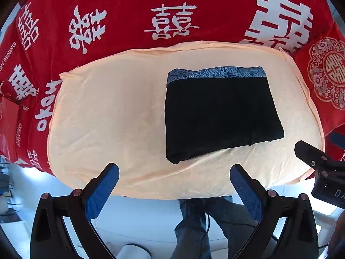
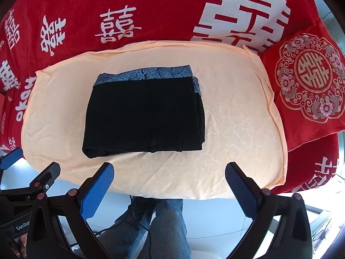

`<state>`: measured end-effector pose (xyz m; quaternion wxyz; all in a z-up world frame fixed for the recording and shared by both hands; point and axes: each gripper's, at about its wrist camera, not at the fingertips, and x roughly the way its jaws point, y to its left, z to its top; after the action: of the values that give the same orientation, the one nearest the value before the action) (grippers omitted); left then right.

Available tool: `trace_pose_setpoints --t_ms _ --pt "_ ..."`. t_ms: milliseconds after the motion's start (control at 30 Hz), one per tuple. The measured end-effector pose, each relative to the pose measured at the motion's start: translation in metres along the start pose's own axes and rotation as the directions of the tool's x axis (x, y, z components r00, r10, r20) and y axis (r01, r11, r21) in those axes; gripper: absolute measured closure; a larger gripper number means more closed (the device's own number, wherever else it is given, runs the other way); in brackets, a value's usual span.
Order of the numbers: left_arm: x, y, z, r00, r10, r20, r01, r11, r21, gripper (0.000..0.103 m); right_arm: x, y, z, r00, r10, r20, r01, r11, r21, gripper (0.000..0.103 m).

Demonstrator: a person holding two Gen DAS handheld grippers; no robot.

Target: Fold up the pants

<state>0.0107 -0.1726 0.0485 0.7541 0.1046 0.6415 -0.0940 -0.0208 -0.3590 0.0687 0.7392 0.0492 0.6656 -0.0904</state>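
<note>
The pants (image 1: 222, 112) (image 2: 144, 112) lay folded into a compact black rectangle on a peach cloth (image 1: 107, 112) (image 2: 237, 118), which covered a padded surface set against a red blanket (image 1: 129, 4) (image 2: 161, 6) printed with white characters. A patterned blue-grey waistband (image 1: 215, 74) (image 2: 146, 74) ran along the far edge of the bundle, and the layered fold edges showed at its near edge and right side. The bundle sat toward the middle of the cloth, clear of every edge — nearer the far edge than the near one.

The left tongs (image 1: 173, 177) hung above the near edge of the cloth with their blue-padded fingers (image 1: 101, 192) wide apart and nothing between them, well short of the pants. The right tongs (image 2: 169, 177) hung likewise over the near edge, blue pads (image 2: 97, 192) spread wide and empty, the bundle's near edge just beyond their tips. Each tool appeared at the margin of the other's view.

A red cushion (image 1: 325, 73) (image 2: 310, 82) with a round floral emblem leaned beside the cloth's far right corner. Below the near edge, a person's legs in blue jeans (image 1: 207, 226) (image 2: 163, 226) stood on a pale floor.
</note>
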Motion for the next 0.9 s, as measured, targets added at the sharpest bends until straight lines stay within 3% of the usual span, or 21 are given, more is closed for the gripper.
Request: trace_pose_setpoints --t_ms 533,900 --pt "-0.014 -0.018 0.003 0.999 0.036 -0.012 -0.036 0.998 -0.06 0.0 -0.003 -0.016 0.009 0.998 0.054 -0.042 -0.058 0.994 -0.096 0.0" --pt "-0.016 -0.029 0.001 0.998 0.055 -0.023 -0.056 0.997 -0.059 0.0 -0.006 -0.03 0.012 0.996 0.078 -0.039 -0.082 0.993 -0.09 0.0"
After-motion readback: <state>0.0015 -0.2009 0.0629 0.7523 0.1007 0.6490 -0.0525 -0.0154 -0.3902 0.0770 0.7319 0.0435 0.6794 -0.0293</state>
